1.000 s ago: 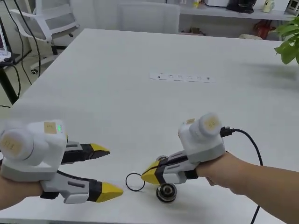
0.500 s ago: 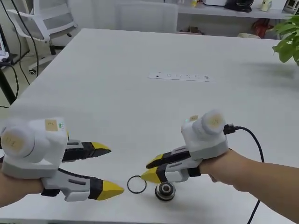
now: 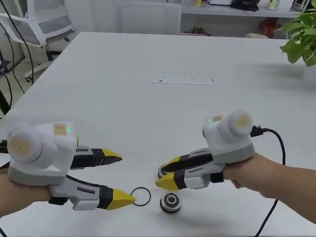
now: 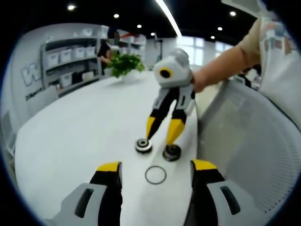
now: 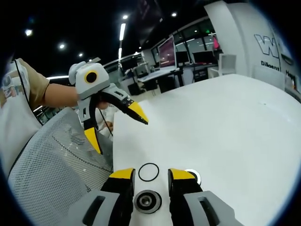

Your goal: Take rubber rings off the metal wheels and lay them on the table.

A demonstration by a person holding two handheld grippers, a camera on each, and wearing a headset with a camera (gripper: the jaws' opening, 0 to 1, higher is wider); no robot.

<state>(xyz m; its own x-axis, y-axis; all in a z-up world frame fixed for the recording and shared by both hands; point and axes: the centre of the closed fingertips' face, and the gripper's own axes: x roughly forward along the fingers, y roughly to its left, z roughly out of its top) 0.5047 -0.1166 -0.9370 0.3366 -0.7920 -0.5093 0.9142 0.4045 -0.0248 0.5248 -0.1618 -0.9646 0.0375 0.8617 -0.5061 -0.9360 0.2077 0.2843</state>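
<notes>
A thin black rubber ring [image 3: 140, 196] [image 4: 155, 174] [image 5: 148, 172] lies flat on the white table [image 3: 163, 113]. Just right of it stands a dark metal wheel [image 3: 171, 202] [image 4: 172, 152] [image 5: 147, 201]. A second wheel [image 4: 143, 145] [image 5: 192, 175] with a pale rim stands close by, partly hidden by my right jaw. My right gripper [image 3: 165, 174] [image 4: 162, 130] [image 5: 152, 174] hovers open just above the wheels, holding nothing. My left gripper [image 3: 117, 178] [image 4: 156, 166] [image 5: 117, 127] is wide open, its lower tip almost at the ring.
A white power strip [image 3: 186, 81] lies mid-table. A black cable [image 3: 274, 163] trails from the right gripper over the near edge. A green plant [image 3: 300, 42] stands far right; office chairs [image 3: 44, 22] are beyond the far left corner.
My right gripper's jaws have parted and drawn back to the right, leaving the rubber ring lying free on the table. My left gripper's lower tip now sits closer to the ring.
</notes>
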